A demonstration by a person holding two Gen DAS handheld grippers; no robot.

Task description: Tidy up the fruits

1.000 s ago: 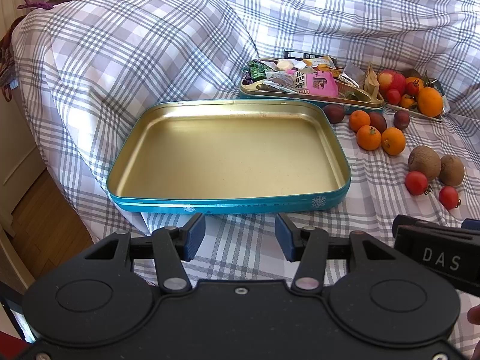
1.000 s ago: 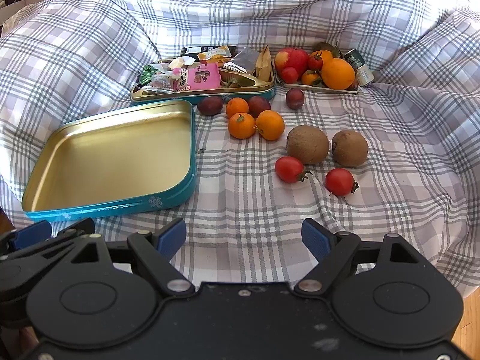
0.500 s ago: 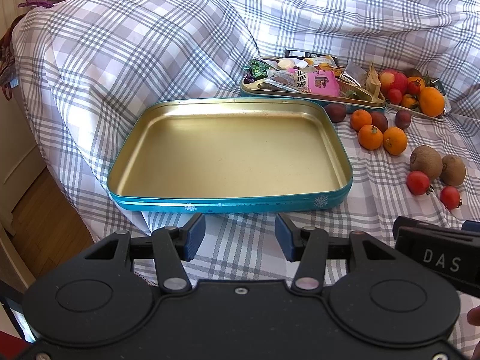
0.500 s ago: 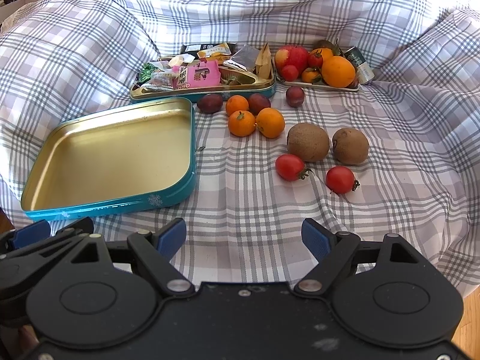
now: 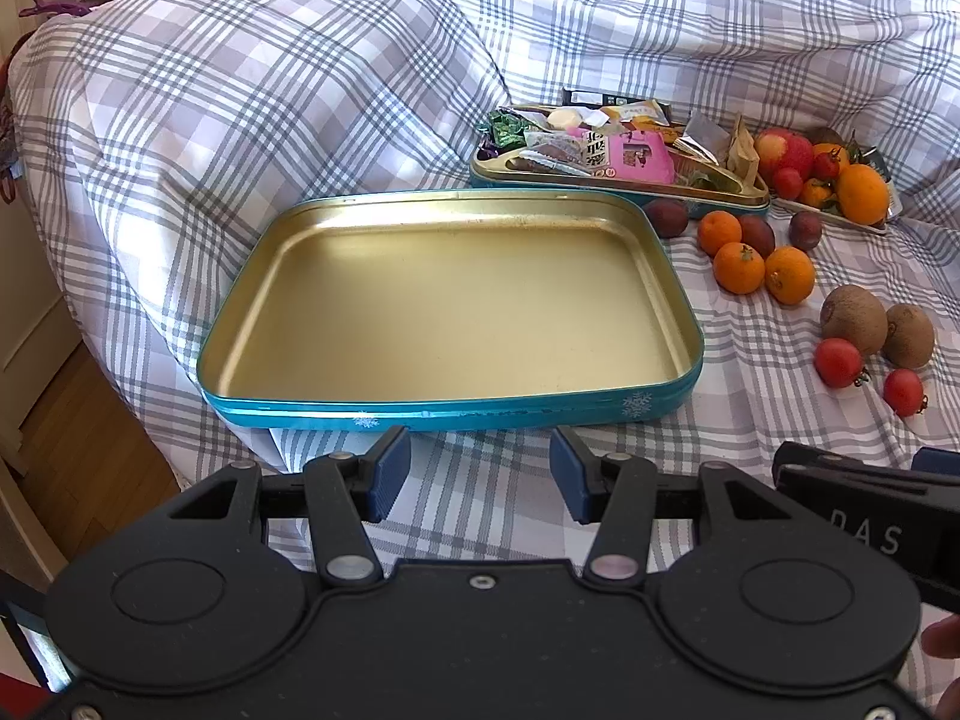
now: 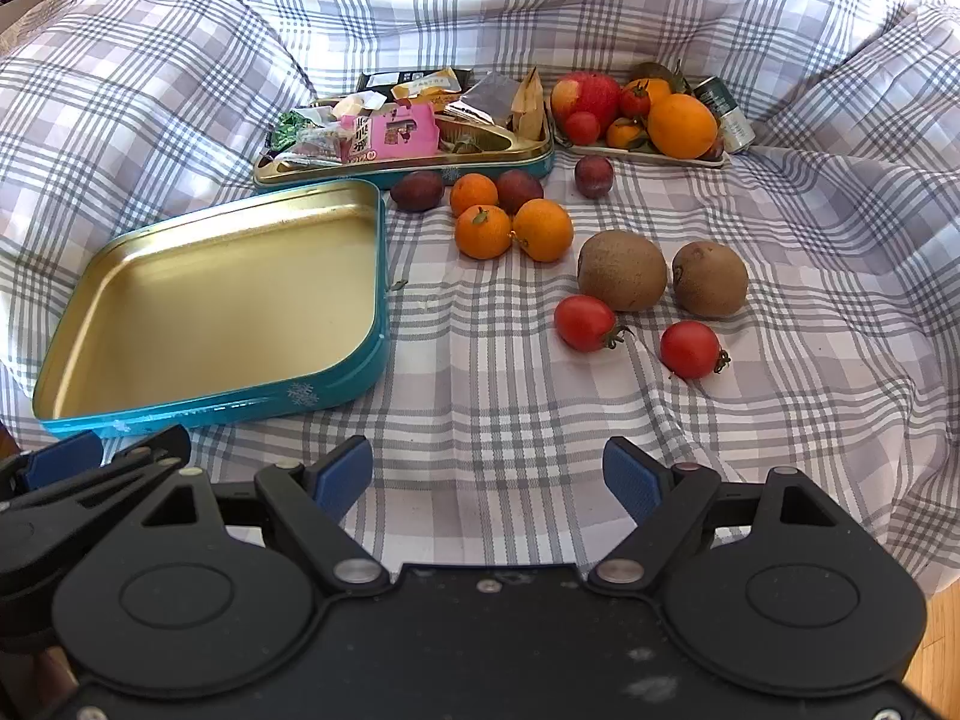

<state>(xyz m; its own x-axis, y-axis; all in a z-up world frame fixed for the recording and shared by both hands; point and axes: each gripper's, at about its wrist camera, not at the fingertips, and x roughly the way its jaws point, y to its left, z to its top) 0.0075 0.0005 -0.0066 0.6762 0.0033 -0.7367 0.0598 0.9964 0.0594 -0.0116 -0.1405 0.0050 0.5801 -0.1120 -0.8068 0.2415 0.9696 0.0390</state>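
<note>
Both views have shifted only slightly, as the left gripper (image 5: 480,468) and right gripper (image 6: 487,477) hover with jaws wide and empty before the bare teal tin (image 6: 336,384), presumably awaiting the loose fruits (image 6: 621,270) scattered beside it.

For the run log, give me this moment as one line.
left gripper: open, empty | right gripper: open, empty | teal tin: empty | tomatoes, kiwis: on cloth

empty tin (image 6: 210,300) left of loose fruit (image 6: 621,270) (snack tin (image 6: 408,147) behind)
</note>
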